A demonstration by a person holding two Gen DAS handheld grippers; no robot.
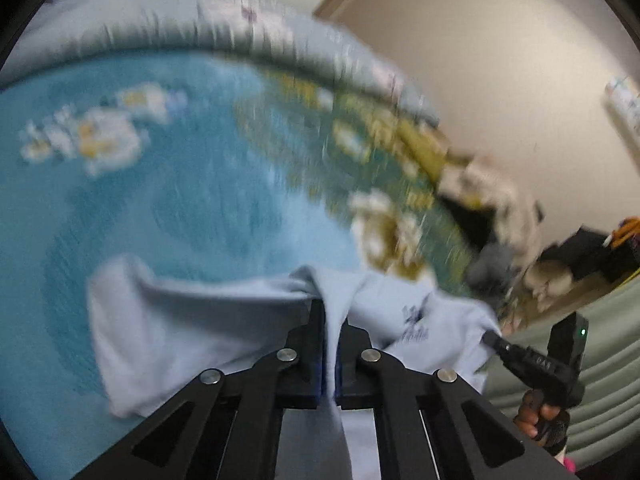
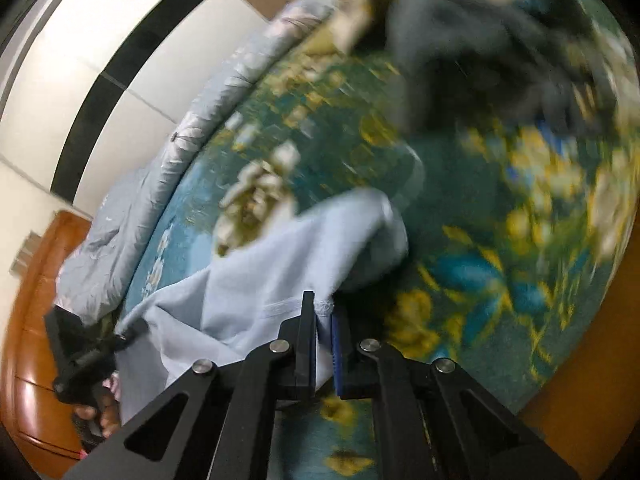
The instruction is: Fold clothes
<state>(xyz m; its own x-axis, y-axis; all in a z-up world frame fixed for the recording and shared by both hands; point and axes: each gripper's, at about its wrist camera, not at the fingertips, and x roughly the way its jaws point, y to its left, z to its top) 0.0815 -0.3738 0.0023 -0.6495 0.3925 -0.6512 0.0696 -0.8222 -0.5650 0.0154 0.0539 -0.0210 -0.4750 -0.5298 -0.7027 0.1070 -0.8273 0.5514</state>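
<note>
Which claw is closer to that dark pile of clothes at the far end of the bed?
Right. The right claw pinches the light blue garment on the side toward the dark clothes pile. The left claw grips the garment's other end, farther away.

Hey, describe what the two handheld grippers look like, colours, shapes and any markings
Both the left gripper and right gripper are matte black scissor-style linkages with round silver pivot pins and blue pads inside flat fingers. Seen from the left wrist, the right gripper has a pistol-style handle, faint white lettering and a small green light.
</note>
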